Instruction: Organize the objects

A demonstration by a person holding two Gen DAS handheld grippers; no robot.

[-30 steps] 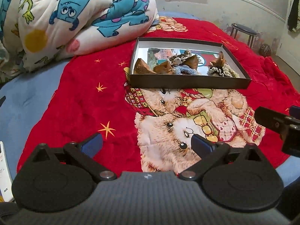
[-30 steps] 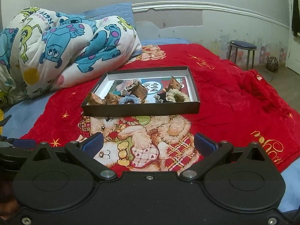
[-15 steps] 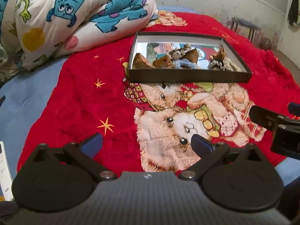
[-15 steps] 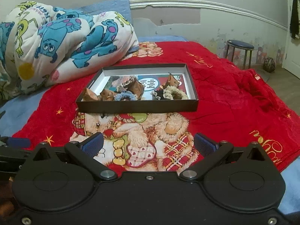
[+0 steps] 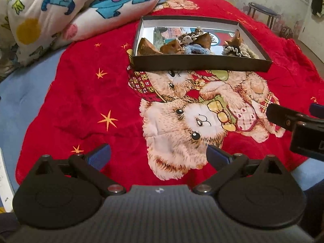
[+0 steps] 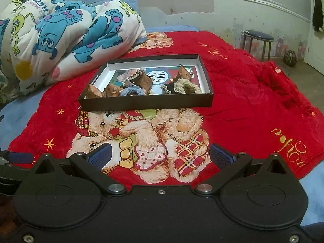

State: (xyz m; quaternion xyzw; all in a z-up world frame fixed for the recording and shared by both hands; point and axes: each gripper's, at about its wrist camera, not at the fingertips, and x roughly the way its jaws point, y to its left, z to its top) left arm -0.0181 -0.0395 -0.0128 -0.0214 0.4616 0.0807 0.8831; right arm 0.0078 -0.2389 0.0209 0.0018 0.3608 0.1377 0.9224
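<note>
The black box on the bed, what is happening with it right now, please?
A person holds a tool in each hand, both open and empty, over the red bear blanket. The left tool and right tool point toward the black box, which sits ahead, untouched. Inside it lie brown folded pieces, a blue scrunchie and a cream scrunchie. Nothing is picked up yet.

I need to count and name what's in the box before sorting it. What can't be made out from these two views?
- Black box: its near wall hides the bottoms of the items in both views.
- Brown pieces and scrunchies: too small and overlapping to count.
- Picture on the box floor: partly covered.
- White object: cut off by the left view's edge.
</note>
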